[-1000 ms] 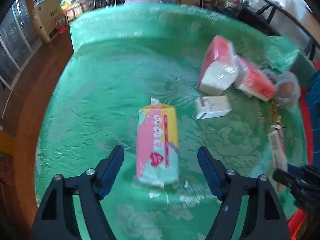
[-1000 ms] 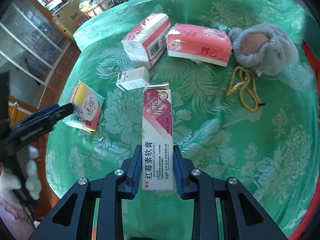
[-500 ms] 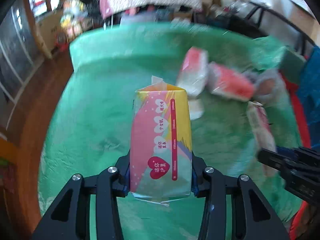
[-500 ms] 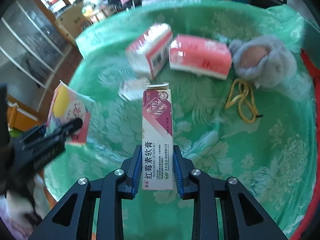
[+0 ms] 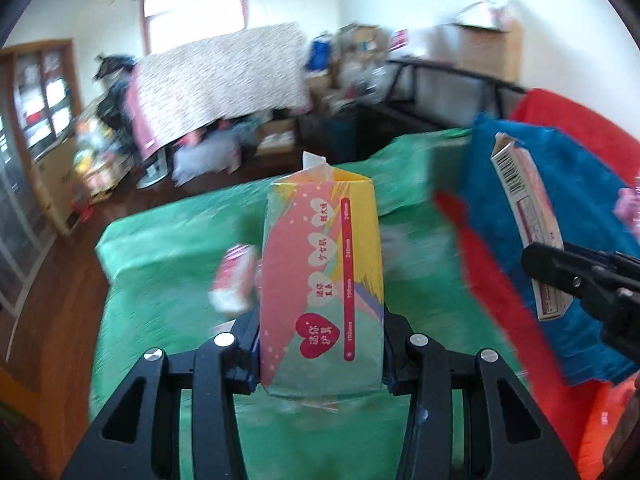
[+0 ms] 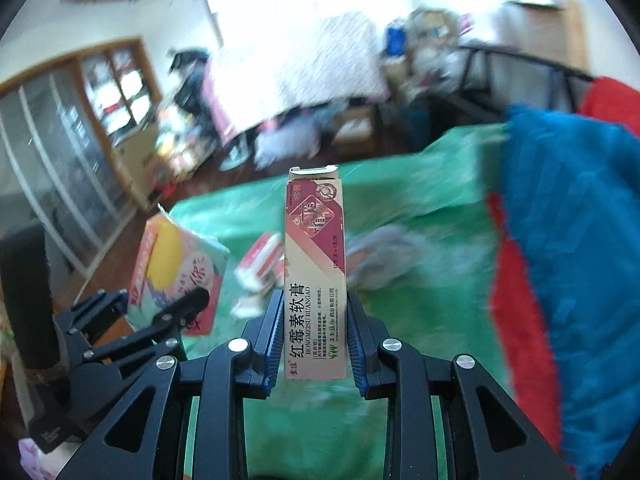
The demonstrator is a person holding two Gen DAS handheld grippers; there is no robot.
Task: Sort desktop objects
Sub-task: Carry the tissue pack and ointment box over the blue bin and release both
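My left gripper (image 5: 320, 344) is shut on a pink, yellow and teal sanitary pad pack (image 5: 322, 276) and holds it up above the green tablecloth (image 5: 160, 280). My right gripper (image 6: 314, 340) is shut on a long ointment box (image 6: 314, 264), cream and dark red, held upright in the air. The ointment box (image 5: 528, 224) and the right gripper also show at the right of the left wrist view. The pad pack (image 6: 176, 264) and the left gripper (image 6: 160, 312) show at the left of the right wrist view.
Red and white tissue packs (image 6: 260, 264) and a grey plush toy (image 6: 384, 256) lie blurred on the green cloth (image 6: 400, 208). A blue cloth (image 6: 568, 240) and a red cloth (image 6: 520, 292) cover the right side. A cluttered room with cabinets lies behind.
Both grippers have lifted their objects and tilted upward, so the room now fills the upper view. The left gripper, open one second ago, closed on the pad pack.
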